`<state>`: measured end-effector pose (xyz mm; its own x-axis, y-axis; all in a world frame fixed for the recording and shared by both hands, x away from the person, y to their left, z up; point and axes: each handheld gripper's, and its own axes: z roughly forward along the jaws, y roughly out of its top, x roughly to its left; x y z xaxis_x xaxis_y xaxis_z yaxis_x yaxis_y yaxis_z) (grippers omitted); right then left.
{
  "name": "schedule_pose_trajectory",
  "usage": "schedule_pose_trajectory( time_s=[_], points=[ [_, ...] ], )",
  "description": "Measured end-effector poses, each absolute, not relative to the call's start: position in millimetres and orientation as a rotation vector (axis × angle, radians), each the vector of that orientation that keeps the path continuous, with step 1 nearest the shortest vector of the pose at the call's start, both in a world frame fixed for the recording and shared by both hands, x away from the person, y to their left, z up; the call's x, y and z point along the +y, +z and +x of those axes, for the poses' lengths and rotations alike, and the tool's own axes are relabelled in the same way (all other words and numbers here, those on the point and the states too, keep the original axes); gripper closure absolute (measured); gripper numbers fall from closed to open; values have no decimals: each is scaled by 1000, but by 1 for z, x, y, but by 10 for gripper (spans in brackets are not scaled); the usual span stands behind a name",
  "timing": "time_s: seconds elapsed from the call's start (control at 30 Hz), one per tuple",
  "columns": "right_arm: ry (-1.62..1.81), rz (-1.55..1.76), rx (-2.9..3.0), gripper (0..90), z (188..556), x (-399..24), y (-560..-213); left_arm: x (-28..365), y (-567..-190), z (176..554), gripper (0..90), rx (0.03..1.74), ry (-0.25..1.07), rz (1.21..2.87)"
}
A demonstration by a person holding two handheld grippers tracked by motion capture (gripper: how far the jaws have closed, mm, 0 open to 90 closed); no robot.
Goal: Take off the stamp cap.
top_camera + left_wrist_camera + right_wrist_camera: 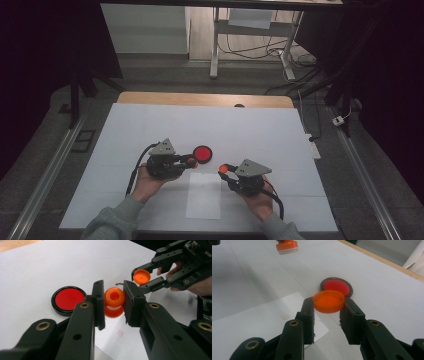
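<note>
My left gripper (114,296) is shut on an orange stamp (114,305), held just above the white table cover. In the high view this gripper (190,161) sits left of centre, close beside a round red ink pad (202,153) in a black rim. My right gripper (328,304) is shut on the stamp's orange cap (328,300), open side up. It (224,169) hovers right of centre, facing the left one. The ink pad (68,299) lies uncovered on the table. A white paper sheet (203,196) lies between the hands and bears a faint red mark (284,316).
A white cover (150,125) spreads over the wooden table (200,98). A person's hands and grey sleeves (112,225) come in from the near edge. Metal rails (45,175) run along both sides. A desk frame and cables (250,50) stand beyond.
</note>
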<state>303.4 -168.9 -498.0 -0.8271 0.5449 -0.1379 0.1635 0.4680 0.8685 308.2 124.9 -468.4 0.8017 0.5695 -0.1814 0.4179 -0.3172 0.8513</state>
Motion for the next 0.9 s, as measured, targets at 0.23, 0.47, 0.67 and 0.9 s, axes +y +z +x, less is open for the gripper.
schedule_pose_trajectory(
  time_s=[0.23,0.47,0.67,0.9],
  points=[
    [1321,609,2316,648,301,-178,-499,125,-469,309,724,740,185,1957],
    [1327,638,2309,647,299,-187,-498,127,-469,310,724,742,189,1954],
    [1322,673,2295,648,299,-198,-499,129,-468,310,724,745,193,1952],
    [1308,708,2274,647,297,-213,-499,129,-468,310,724,745,199,1953]
  ],
)
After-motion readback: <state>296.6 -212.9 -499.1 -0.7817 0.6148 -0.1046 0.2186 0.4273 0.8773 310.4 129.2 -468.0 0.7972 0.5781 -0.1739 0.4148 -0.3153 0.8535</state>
